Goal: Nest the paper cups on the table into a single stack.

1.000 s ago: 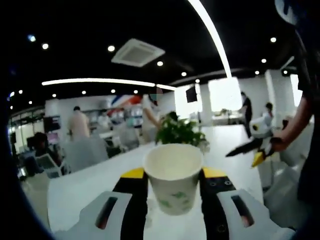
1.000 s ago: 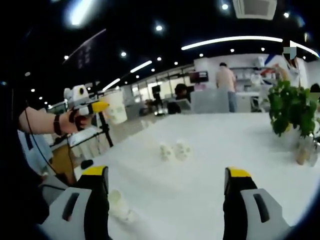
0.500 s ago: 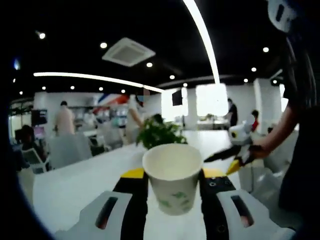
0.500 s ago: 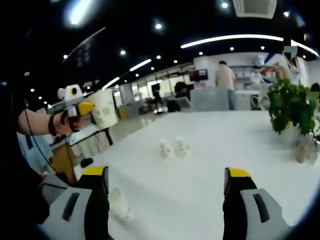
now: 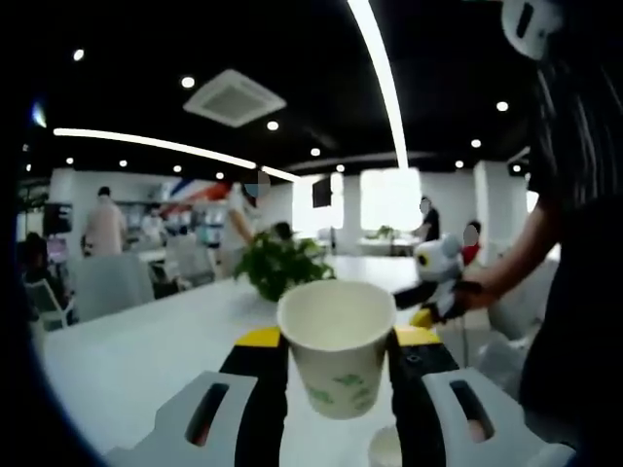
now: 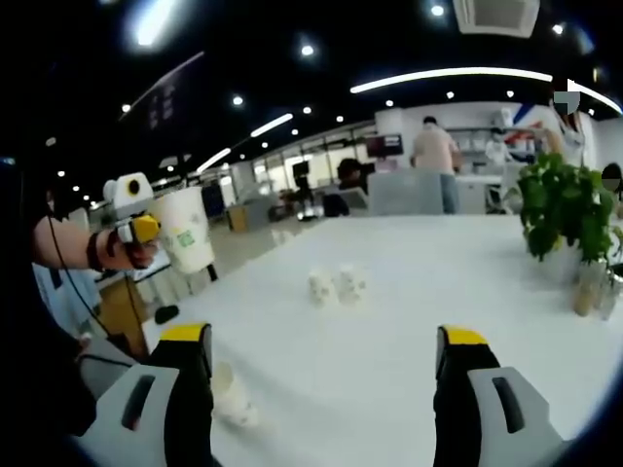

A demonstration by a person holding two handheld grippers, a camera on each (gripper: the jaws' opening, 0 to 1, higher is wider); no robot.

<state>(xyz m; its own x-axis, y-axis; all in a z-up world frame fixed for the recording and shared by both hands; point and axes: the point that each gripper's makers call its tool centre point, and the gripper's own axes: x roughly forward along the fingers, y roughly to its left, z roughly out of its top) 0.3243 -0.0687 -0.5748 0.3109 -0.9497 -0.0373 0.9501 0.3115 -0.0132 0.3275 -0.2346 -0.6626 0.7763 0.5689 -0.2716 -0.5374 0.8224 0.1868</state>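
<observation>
In the left gripper view we see the left gripper (image 5: 336, 362) with its fingers clamped on either side of an upright paper cup (image 5: 337, 350) — white, with a faint green print, its open mouth facing up — held above the white counter (image 5: 146, 350). Just below it, at the bottom of that view, the rim of another cup (image 5: 386, 447) shows. The right gripper view catches the same held cup from the far side, raised off the counter's left edge. There the right gripper (image 6: 324, 389) hangs over the counter with its yellow-tipped fingers wide apart and nothing between them. Two small cups (image 6: 334, 286) stand close together near the middle of the counter, and one more cup (image 6: 229, 394) sits just beside the right gripper's left finger. A leafy potted plant (image 6: 563, 209) stands toward the counter's far right — and people (image 6: 434, 165) sit and stand among chairs in the bright office beyond.
</observation>
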